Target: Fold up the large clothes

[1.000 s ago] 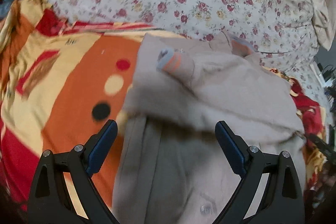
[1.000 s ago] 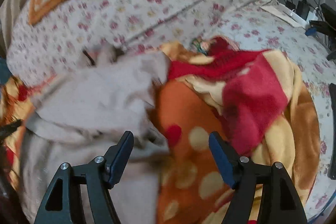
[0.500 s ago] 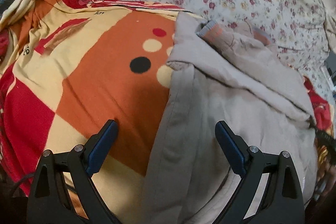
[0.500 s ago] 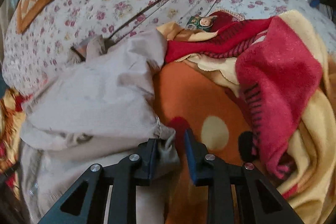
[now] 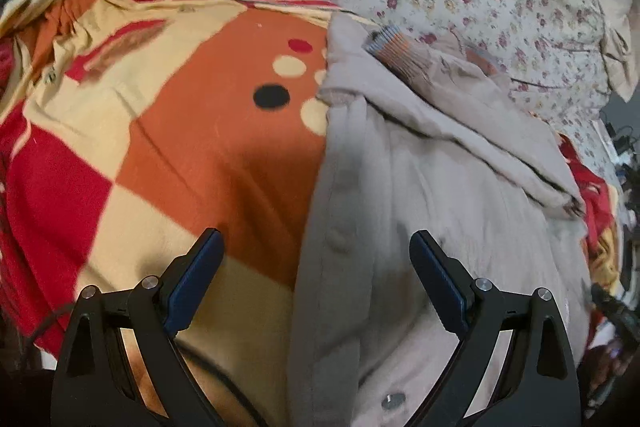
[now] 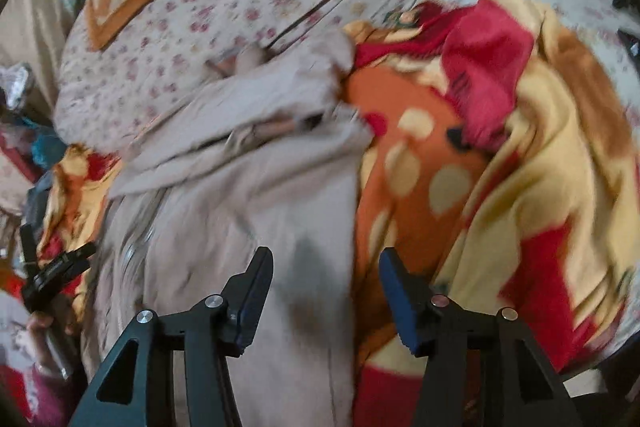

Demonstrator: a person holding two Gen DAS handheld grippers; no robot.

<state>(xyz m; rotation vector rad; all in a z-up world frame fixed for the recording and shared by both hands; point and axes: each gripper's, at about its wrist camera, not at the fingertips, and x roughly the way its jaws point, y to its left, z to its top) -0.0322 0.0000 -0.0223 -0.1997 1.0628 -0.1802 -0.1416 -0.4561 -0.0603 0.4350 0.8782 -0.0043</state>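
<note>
Beige coat [image 5: 440, 211] lies partly folded on the orange-red blanket [image 5: 192, 147] over the bed — no containers around. Left claw [image 5: 316, 279] gapes wide, empty, above the coat's buttoned edge. Right claw [image 6: 326, 291] — jaws just been opening, nothing gripped.

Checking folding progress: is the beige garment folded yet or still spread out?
Partly folded. The beige garment has its sleeves laid across its chest, while its lower body still lies long and flat on the blanket.
</note>
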